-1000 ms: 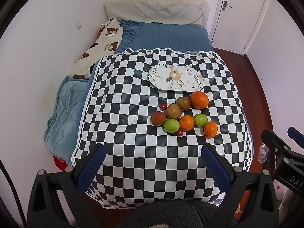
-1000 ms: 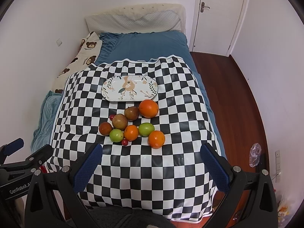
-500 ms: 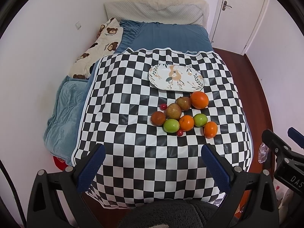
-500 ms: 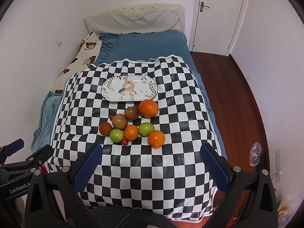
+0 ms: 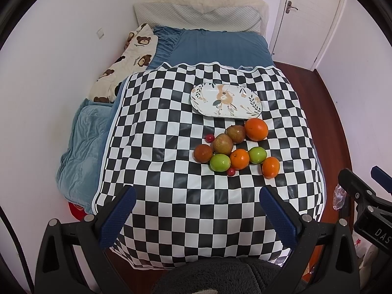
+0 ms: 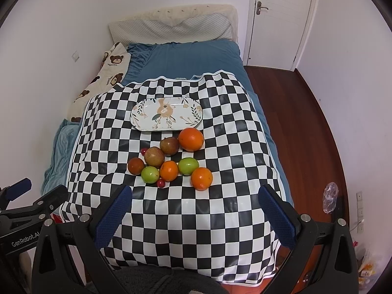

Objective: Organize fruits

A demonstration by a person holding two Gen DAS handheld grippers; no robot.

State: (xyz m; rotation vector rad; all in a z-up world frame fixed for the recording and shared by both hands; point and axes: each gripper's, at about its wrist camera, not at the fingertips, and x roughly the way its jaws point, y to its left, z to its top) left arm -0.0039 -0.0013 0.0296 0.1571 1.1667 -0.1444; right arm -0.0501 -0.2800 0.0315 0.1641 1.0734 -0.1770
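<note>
Several fruits lie clustered on a checkered cloth (image 5: 171, 196) (image 6: 220, 220) over a bed: a large orange (image 5: 256, 129) (image 6: 191, 139), two smaller oranges (image 5: 239, 159) (image 6: 201, 178), two green fruits (image 5: 220, 163) (image 6: 150, 174), brownish fruits (image 5: 222, 144) (image 6: 153, 156) and small red ones (image 5: 231, 171) (image 6: 160, 183). An oval flowered plate (image 5: 226, 100) (image 6: 167, 114) lies bare just beyond them. My left gripper (image 5: 196, 196) and right gripper (image 6: 194, 192) hover open over the cloth's near end, well short of the fruit and holding nothing.
Blue bedding (image 5: 215, 46), a teddy-bear blanket (image 5: 125, 61) and a pillow (image 6: 171, 27) lie beyond the cloth. A white wall runs along the left. Wooden floor (image 6: 301, 122) and a shut door (image 6: 281, 19) are on the right.
</note>
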